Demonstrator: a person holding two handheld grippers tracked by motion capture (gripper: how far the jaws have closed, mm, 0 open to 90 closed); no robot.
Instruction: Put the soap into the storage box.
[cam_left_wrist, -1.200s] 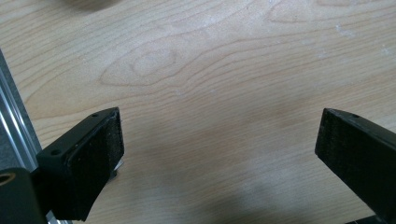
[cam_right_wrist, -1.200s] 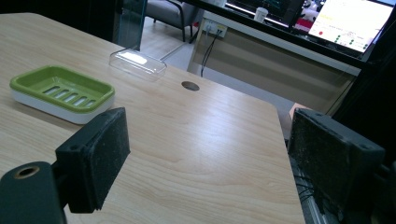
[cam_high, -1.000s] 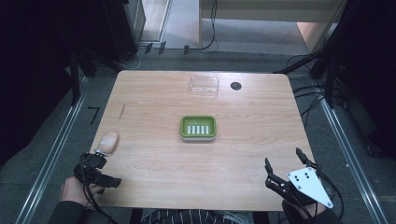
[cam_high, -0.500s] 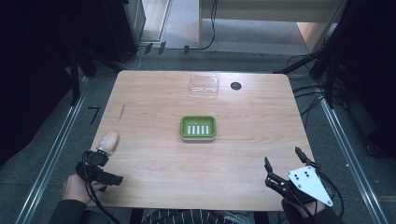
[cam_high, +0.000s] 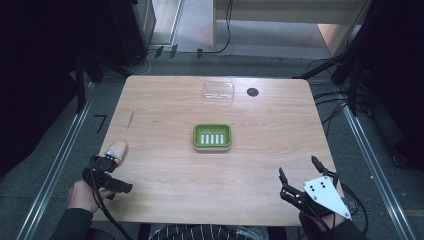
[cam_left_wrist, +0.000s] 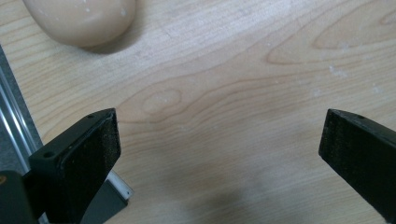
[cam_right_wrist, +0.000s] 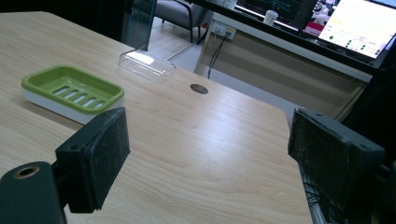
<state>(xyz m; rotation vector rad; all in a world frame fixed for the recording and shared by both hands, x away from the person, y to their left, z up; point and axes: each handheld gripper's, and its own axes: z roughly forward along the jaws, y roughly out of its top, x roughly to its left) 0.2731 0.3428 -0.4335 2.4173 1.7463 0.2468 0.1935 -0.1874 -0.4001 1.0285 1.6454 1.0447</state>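
High view, left to right. At the table's (cam_high: 165, 200) near-left corner the person's left hand (cam_high: 82, 194) holds the left gripper (cam_high: 114, 172), its jaws spread wide and nothing between them. One pale beige soap bar (cam_high: 118, 148) lies flat on the wood at the left edge, just beyond the gripper's farther jaw; whether the jaw touches it cannot be told from above. In the left gripper view the soap bar (cam_left_wrist: 81, 18) sits at the upper left, clear of both jaws, with bare wood in the gap.

At mid-table stands one green soap dish (cam_high: 212, 136) on a white base, with five slots in its floor. Beyond it, near the far edge, lies one clear plastic lid (cam_high: 218, 91), and just to its right is one dark round grommet (cam_high: 253, 92) set into the tabletop. The dish is well apart from the soap bar.

At the near-right corner is the right gripper (cam_high: 298, 174), topped by one grey three-cornered plate (cam_high: 325, 195) bearing four small dark dots; its jaws are likewise released and hold nothing. In the right gripper view the green soap dish (cam_right_wrist: 72, 93) appears at left, the clear plastic lid (cam_right_wrist: 146, 64) behind it, and the grommet (cam_right_wrist: 199, 88) farther right.

Count: two grippers, one soap bar, one dish, one lid, one grommet. No brand or label shows on any of them; the writing on the two screens (cam_right_wrist: 355, 25) beyond the table is too small to read.
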